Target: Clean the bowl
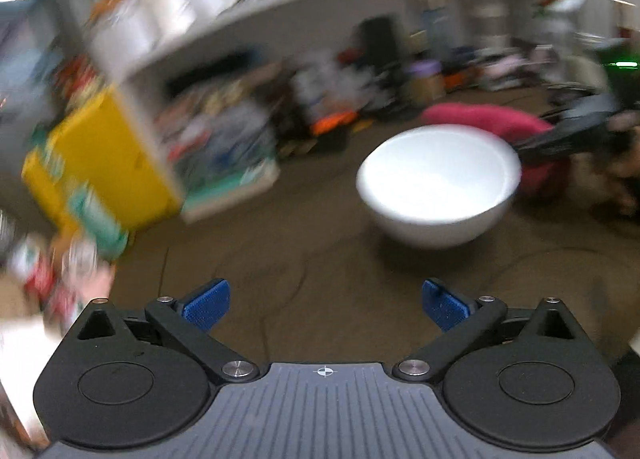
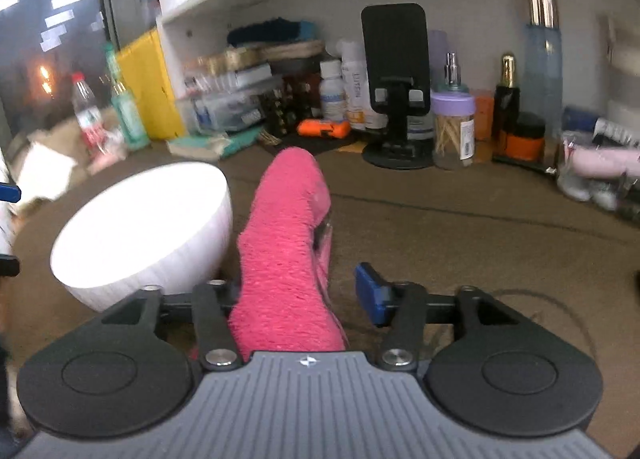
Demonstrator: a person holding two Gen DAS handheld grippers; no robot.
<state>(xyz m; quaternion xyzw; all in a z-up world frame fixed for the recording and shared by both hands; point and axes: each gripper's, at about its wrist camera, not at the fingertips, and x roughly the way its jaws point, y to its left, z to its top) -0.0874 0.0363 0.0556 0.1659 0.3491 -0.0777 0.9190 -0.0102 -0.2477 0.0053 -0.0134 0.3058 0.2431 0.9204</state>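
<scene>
A white bowl (image 1: pixel 438 183) stands upright on the brown table; it also shows in the right wrist view (image 2: pixel 144 227) at the left. A pink cloth (image 2: pixel 286 251) lies between the jaws of my right gripper (image 2: pixel 304 299), which stand apart around it; the right blue pad (image 2: pixel 370 293) is clear of the cloth and the left pad is hidden behind it. The cloth also shows behind the bowl in the left wrist view (image 1: pixel 500 127). My left gripper (image 1: pixel 326 305) is open and empty, short of the bowl and left of it. The left wrist view is blurred.
A shelf unit with bottles, jars and a black phone stand (image 2: pixel 396 87) lines the back of the table. A yellow box (image 1: pixel 100 163) and a water bottle (image 2: pixel 86 111) stand at the left. Bare brown table (image 2: pixel 460 235) lies right of the cloth.
</scene>
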